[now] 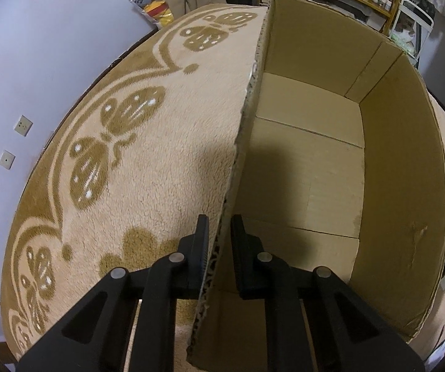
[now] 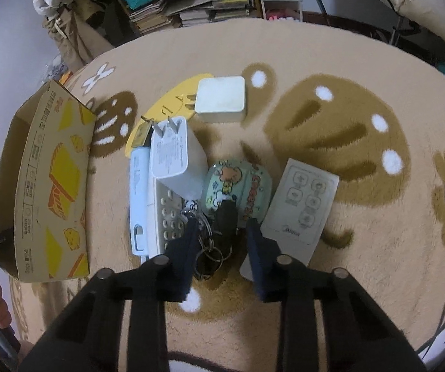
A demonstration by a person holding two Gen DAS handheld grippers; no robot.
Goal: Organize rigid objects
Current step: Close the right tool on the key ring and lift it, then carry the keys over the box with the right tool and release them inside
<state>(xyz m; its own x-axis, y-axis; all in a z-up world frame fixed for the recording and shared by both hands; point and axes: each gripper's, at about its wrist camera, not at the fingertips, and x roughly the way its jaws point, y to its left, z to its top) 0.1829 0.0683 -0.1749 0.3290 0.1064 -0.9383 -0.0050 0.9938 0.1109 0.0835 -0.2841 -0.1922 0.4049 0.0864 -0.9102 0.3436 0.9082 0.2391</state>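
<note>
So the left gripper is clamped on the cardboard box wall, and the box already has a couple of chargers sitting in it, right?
Not quite. The left gripper is clamped on the wall of the cardboard box, but the left wrist view shows the box holding nothing. The chargers lie outside it on the rug, as the right wrist view shows.

Left tool (image 1: pixel 219 232) clamped shut; right tool (image 2: pixel 222 229) partly closed, pointing down.

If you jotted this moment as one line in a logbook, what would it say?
left gripper: shut on cardboard box wall | right gripper: straddling keyring, grip unclear | box: empty
</note>
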